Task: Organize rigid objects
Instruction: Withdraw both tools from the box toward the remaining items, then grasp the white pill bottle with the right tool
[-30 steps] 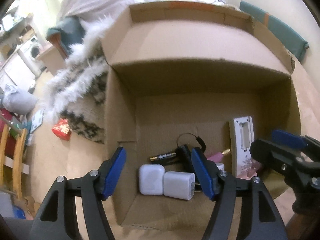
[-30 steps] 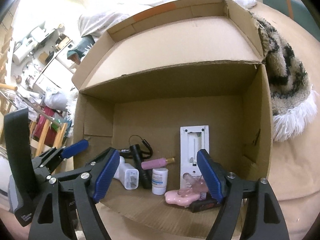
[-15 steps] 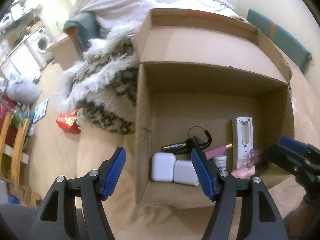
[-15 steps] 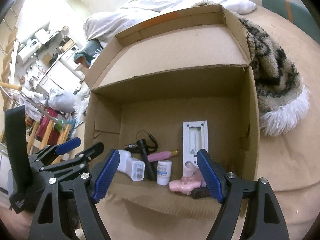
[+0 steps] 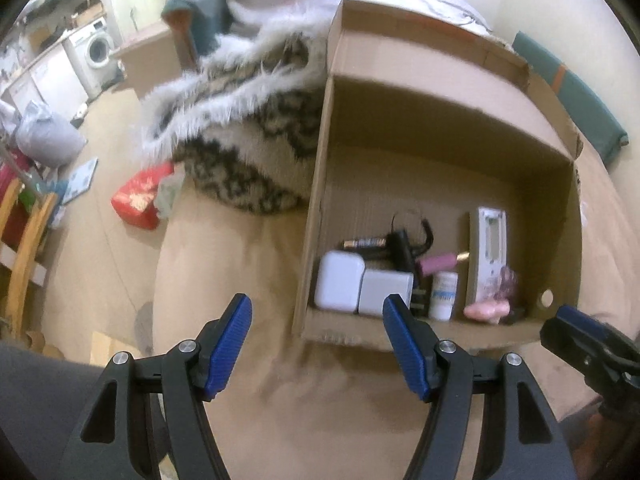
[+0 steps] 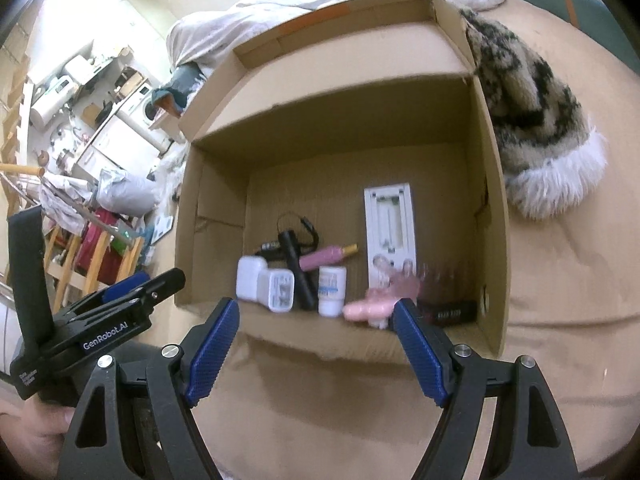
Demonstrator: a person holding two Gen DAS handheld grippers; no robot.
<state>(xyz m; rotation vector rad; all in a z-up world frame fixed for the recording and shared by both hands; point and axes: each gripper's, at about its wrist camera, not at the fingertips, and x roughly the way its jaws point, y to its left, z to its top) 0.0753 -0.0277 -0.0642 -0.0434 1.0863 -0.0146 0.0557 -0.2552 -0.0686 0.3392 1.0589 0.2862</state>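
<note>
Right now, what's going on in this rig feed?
A person holds two tongs, both open and empty: the left tongs and right tongs hover just outside the near edge of a cardboard box on a beige surface. Small items line its near wall: white chargers, a white bottle, a pink piece.

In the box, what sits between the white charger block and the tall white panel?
In the right wrist view, between the white charger block and the tall white panel: a black stick-shaped device, a pink tube and a small white bottle.
</note>
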